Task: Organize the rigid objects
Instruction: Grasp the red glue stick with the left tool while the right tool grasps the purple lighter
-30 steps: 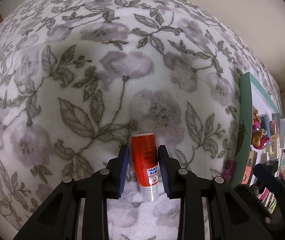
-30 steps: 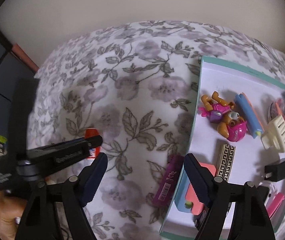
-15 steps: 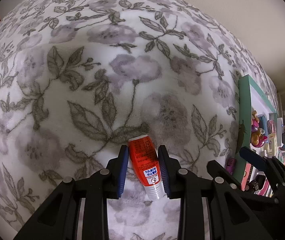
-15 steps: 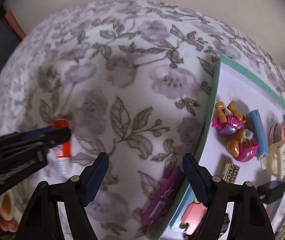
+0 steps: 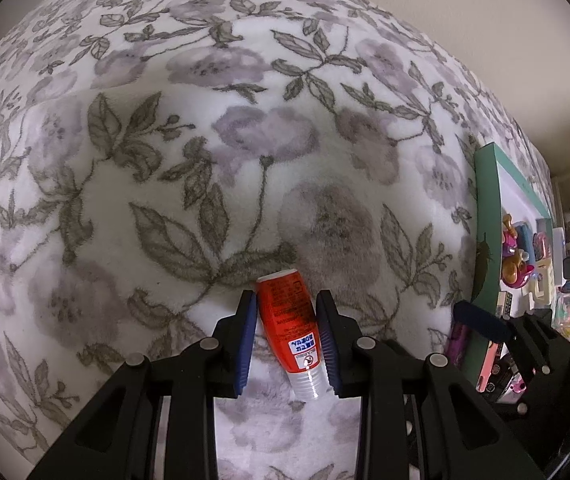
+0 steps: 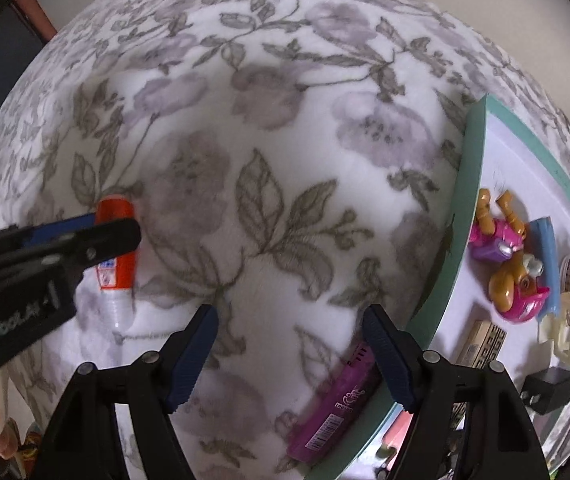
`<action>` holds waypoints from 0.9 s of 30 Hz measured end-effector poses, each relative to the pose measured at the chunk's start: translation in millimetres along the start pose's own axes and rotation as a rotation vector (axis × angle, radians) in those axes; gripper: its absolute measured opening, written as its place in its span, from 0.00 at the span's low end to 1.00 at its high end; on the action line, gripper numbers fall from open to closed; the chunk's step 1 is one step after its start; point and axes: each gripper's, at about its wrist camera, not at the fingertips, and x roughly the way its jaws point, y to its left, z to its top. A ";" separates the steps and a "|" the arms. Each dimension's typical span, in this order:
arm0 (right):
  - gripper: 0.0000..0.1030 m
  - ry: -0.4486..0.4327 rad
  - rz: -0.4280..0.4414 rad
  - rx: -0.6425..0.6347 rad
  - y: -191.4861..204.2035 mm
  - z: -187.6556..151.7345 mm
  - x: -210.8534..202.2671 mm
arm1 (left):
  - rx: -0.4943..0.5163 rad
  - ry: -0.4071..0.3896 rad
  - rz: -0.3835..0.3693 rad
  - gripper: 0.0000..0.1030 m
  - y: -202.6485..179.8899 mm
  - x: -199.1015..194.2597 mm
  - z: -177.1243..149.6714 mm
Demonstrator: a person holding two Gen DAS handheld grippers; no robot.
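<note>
The left gripper had its two blue-padded fingers pressed against the sides of a red glue stick, which lay on the flowered blanket with its clear cap toward the camera and its red end pointing away, tilted a little to the left. From the right wrist view the same glue stick showed at the left edge, partly crossed by the dark finger of the left gripper, well apart from the tray. The right gripper hung over the blanket with its fingers spread wide and nothing between them. Just beside its right finger a purple tube with a barcode lay on the blanket, touching the outer wall of a teal-rimmed tray. Inside the tray sat a pink and brown toy dog, a blue stick beside it, a cream plastic piece, a patterned block and a black plug. In the left wrist view the tray stood at the right edge, with the toy dog seen inside it and the right gripper just in front of its wall.
</note>
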 end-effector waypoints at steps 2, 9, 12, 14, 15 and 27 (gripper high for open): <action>0.75 0.015 0.016 0.004 2.6 -8.0 0.0 | 0.009 0.001 0.005 0.31 -3.2 3.6 -0.9; 0.75 0.028 0.095 0.018 9.9 -46.6 -6.2 | 0.086 -0.011 0.063 0.31 -18.2 7.5 -3.9; 0.75 0.034 0.119 0.029 20.6 -67.1 -7.5 | 0.120 -0.012 0.083 0.31 -24.0 8.4 -8.0; 0.75 0.036 0.134 0.034 23.1 -78.1 -7.2 | 0.134 -0.007 0.086 0.30 -26.3 8.0 -12.5; 0.75 0.035 0.140 0.036 25.1 -84.7 -8.4 | 0.136 -0.003 0.085 0.29 -26.9 8.2 -14.9; 0.64 0.002 0.125 0.080 16.9 -153.8 -44.7 | 0.206 0.030 0.132 0.29 -54.8 11.6 -54.1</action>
